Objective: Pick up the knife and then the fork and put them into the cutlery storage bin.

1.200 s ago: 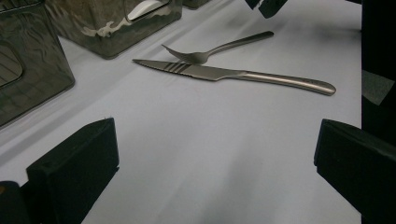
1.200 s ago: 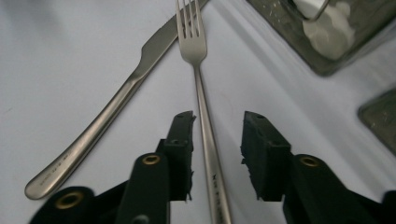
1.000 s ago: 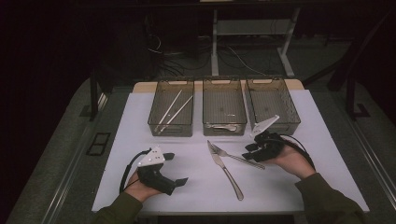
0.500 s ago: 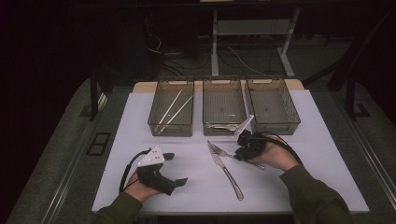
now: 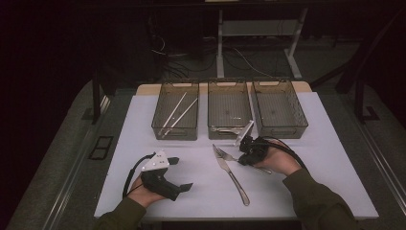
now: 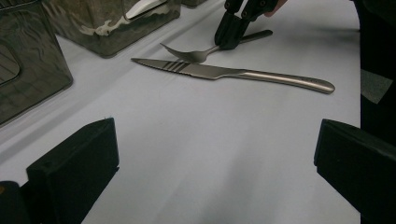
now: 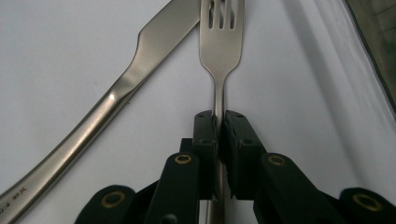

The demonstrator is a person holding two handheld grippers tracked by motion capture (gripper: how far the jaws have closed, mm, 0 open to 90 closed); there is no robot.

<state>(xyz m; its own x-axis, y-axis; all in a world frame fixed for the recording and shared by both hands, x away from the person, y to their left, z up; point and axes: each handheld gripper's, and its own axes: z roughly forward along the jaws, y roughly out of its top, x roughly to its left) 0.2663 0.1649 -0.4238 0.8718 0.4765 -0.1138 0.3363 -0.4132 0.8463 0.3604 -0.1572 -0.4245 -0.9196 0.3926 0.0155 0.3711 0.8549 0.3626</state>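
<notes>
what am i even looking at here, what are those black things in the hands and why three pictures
A person sits at a table with a hand-held claw in each hand. One camera looks down from above; the other two ride on the claws and look along their black jaws. On the white surface lie a knife and a fork, behind them three clear bins. The right claw is shut on the fork's handle. The left claw rests open, holding nothing.

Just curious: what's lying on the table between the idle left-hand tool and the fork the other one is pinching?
A table knife. In the left gripper view it lies across the white table, between the left gripper and the fork.
</notes>
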